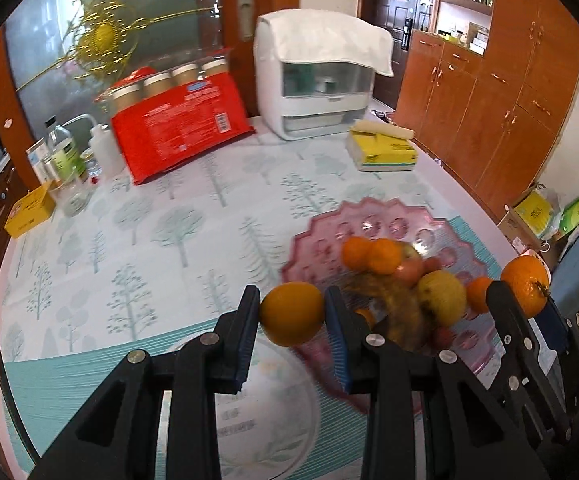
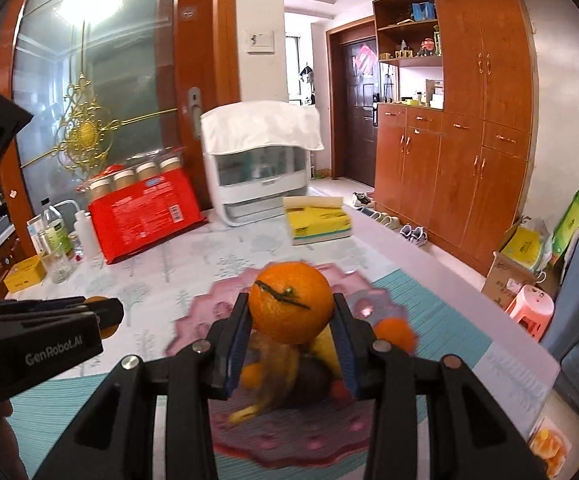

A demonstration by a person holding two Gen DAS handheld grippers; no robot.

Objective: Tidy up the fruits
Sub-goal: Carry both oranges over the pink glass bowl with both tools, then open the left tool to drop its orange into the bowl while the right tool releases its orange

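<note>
My left gripper is shut on a smooth orange and holds it above the table, just left of the pink scalloped fruit plate. The plate holds several mandarins, a yellow fruit and a browned banana. My right gripper is shut on a stemmed mandarin above the pile on the same plate. The right gripper and its mandarin also show at the right of the left wrist view. The left gripper shows at the left of the right wrist view.
A clear glass plate lies under the left gripper. At the back stand a red package, a white appliance, a yellow tissue pack, bottles and a yellow box. Wooden cabinets and a pink stool are to the right.
</note>
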